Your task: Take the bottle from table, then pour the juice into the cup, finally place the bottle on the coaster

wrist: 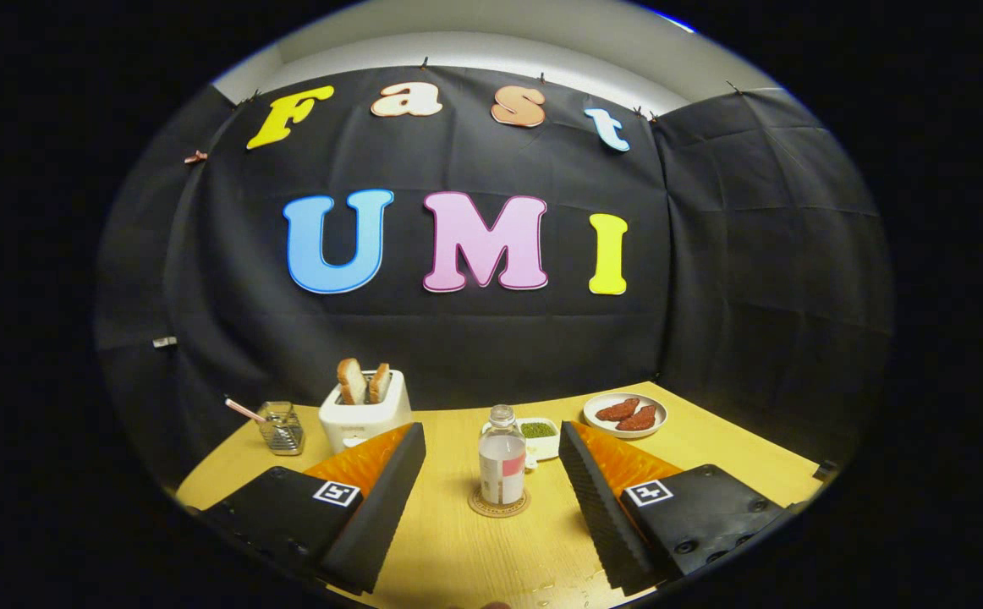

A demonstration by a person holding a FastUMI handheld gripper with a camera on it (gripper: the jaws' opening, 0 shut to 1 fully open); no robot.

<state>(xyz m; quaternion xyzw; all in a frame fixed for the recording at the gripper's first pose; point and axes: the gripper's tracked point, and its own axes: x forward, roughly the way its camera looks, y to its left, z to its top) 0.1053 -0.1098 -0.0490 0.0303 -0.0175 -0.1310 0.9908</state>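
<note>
— What's the counter [458,550] like?
— Pale wood, against the black cloth wall.
— And what sits on it?
— A round coaster [498,506] near the middle, with a clear bottle [502,457] upright on it. Just behind the bottle, a small white dish of something green [539,433]. Farther back to the right, a plate with two reddish pieces [625,414]. To the left, a white toaster holding two slices [364,408], and beside that a clear glass cup with a straw [281,427].

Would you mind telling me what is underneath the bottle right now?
The bottle stands upright on a round coaster, whose rim shows around its base on the table. The coaster's middle is covered by the bottle. The gripper is open, its fingers either side of the bottle, not touching.
</note>
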